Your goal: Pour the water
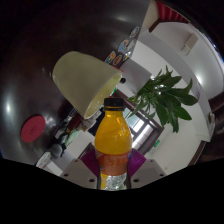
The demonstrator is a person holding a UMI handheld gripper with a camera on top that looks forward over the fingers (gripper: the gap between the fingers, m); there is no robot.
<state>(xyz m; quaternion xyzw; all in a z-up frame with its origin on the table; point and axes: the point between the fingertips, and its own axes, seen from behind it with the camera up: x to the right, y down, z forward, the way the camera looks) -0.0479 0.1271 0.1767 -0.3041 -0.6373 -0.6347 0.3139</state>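
Lamps and clutter filled the left of what we saw: a red round thing (34, 126) sat low at the far left on a dim surface, and nearer the middle a pale lampshade (86, 81) leaned at a tilt, close behind and to the left of the bottle's cap.

Between the fingers stood the bottle (112, 142), upright, with a dark cap and orange liquid filling it almost to the neck. Its lower body sat in the gripper (113, 166), the purple pads (90, 161) showing at either side of it. We judged the fingers closed on the bottle, drawn in to its width and holding it clear of any support, though the contact itself was partly hidden by the bottle.

We took the bottle to be plastic, smooth and somewhat slippery, and fairly heavy because it was so full. A thin wall of that kind would give under a hard squeeze, so a firm but moderate grip on the lower body seemed right to us. The liquid would shift toward the neck when tipped. The cap appeared on, so pouring looked not yet possible.

To the right, a green leafy plant (168, 98) stood beyond the bottle, before a white wall.
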